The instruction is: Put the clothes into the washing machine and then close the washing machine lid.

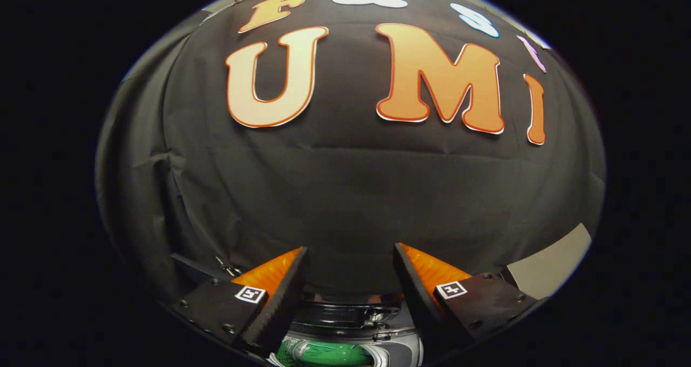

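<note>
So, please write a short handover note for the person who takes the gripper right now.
Gripper: open, holding nothing, raised and facing the black cloth wall.
Washing machine: low between the fingers, lid seems open; its dark rim shows.
Clothes: a green garment lies just below that rim, apparently inside the drum.
Done: the garment seems to be in.
Left: check for more clothes, then close the lid.

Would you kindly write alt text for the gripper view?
The gripper hangs open with nothing between its orange-backed fingers, facing the booth's black cloth wall. Low between the fingers sits the washing machine, with green clothes seen at its opening.
</note>
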### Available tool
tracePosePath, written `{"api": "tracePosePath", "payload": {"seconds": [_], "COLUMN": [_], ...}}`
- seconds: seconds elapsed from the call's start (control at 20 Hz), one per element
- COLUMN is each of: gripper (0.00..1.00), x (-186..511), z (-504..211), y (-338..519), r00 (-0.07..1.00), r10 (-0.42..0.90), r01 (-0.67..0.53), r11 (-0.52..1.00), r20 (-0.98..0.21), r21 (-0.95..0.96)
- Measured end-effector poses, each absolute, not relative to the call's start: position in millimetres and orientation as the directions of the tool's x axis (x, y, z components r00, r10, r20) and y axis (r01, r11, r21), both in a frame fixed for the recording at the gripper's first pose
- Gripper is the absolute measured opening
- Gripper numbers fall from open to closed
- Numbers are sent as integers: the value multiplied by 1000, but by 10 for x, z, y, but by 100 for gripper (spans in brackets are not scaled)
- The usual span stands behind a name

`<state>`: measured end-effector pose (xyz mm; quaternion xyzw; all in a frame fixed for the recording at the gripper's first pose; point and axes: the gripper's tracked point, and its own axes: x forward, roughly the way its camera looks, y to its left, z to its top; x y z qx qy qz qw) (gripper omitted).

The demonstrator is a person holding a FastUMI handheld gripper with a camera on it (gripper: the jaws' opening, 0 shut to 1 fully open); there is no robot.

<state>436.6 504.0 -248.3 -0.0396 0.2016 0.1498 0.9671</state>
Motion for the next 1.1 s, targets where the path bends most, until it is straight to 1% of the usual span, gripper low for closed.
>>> {"api": "tracePosePath", "payload": {"seconds": [0.15,0.2,0.25,0.3,0.35,0.6,1.1], "gripper": [99,99,98,97,97,98,98], "x": [4457,4416,4484,4442,4457,4385,3738], "z": [-2659,-2739,-2708,-2702,-2691,-2676,-2696], "y": [4967,4968,4973,4940,4949,4939,4752], "r00": [863,849,870,866,874,872,872], "r10": [250,266,268,268,267,280,291], "r01": [-282,-295,-278,-273,-274,-290,-303], "r11": [959,956,960,961,961,956,952], "r20": [-439,-457,-413,-421,-405,-403,-393], "r21": [-9,8,38,51,42,36,33]}}
